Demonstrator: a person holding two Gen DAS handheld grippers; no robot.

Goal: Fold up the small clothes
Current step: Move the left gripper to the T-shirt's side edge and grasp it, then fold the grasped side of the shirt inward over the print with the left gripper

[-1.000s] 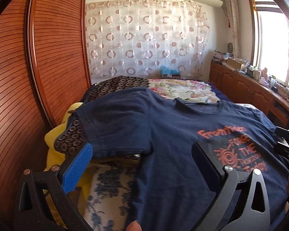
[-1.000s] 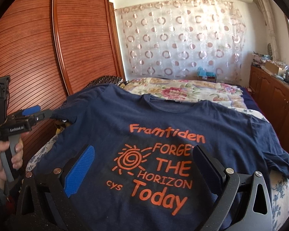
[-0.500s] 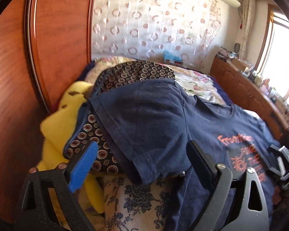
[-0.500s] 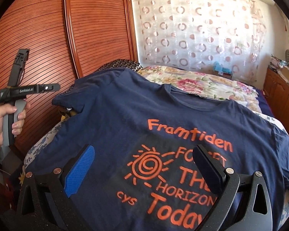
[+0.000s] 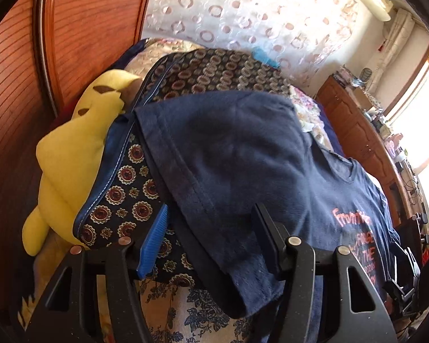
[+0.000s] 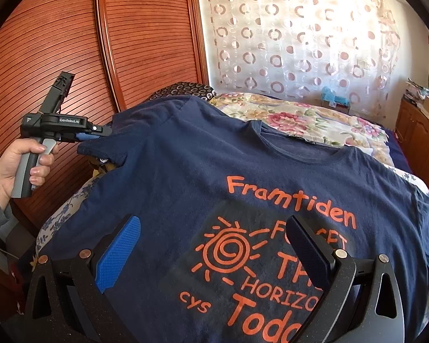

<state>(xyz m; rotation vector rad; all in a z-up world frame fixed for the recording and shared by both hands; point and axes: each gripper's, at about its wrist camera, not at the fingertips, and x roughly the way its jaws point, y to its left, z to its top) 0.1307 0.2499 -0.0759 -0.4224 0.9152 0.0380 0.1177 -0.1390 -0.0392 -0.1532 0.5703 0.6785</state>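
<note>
T-shirt (image 6: 214, 177), navy knit cotton, lying front-up across the bed (image 6: 314, 120), its left sleeve (image 5: 220, 188) draped over a patterned cushion (image 5: 123, 200) beside a yellow plush toy (image 5: 71, 154). I judge the fabric light, limp and easily stretched; it will sag and crease wherever it hangs unsupported, and a single layer can slide out of a shallow pinch. The doubled sleeve hem or the shoulder seam gives me the firmest purchase.

Left gripper (image 5: 211, 237): I have brought it over the sleeve, and its jaws have just been closing; the sleeve cloth lies between the blue pad (image 5: 154, 243) and the black pad (image 5: 267, 237), which still stand apart from it, so nothing is pinched yet. The right wrist view shows the person's hand (image 6: 17, 160) holding this gripper at the sleeve end.

Right gripper (image 6: 211, 251): jaws spread wide above the chest print, holding nothing.

Appearance: short sleeves, round neckline with a small dark label, orange lettering reading "Framtiden" above a spiral sun and further words. The cloth lies mostly smooth, with soft ripples near the sleeve.
</note>
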